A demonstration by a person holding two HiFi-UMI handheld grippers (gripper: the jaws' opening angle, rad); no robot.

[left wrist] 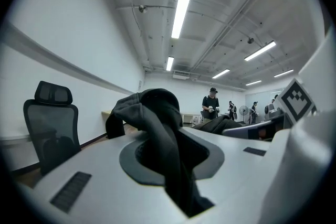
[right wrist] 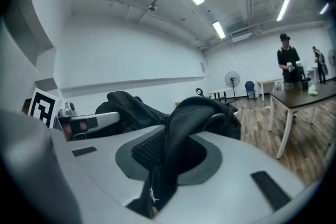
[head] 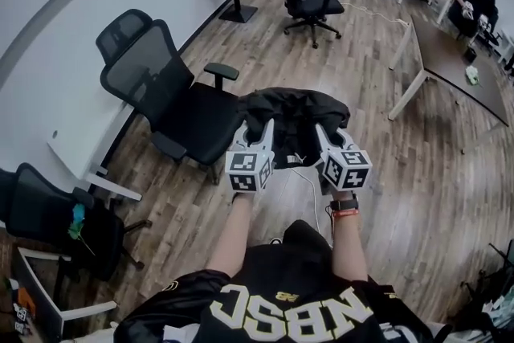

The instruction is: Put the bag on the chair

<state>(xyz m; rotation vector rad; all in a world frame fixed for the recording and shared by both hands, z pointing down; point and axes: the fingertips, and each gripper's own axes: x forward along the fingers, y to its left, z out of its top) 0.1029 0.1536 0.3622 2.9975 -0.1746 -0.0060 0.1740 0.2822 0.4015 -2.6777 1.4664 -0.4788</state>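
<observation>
black bag (head: 291, 118) hangs mid-frame, just right of the chair (head: 185, 120) seat, not on it yet. left gripper (head: 267, 128) & right gripper (head: 320, 132) each clamp a fold of its fabric, one per side, prob to keep it spread + level for setting down.

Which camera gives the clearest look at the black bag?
The head view: the whole black bag hangs between the left tool and right tool. Each gripper view shows only a fabric fold pinched in that tool's jaws.
</observation>
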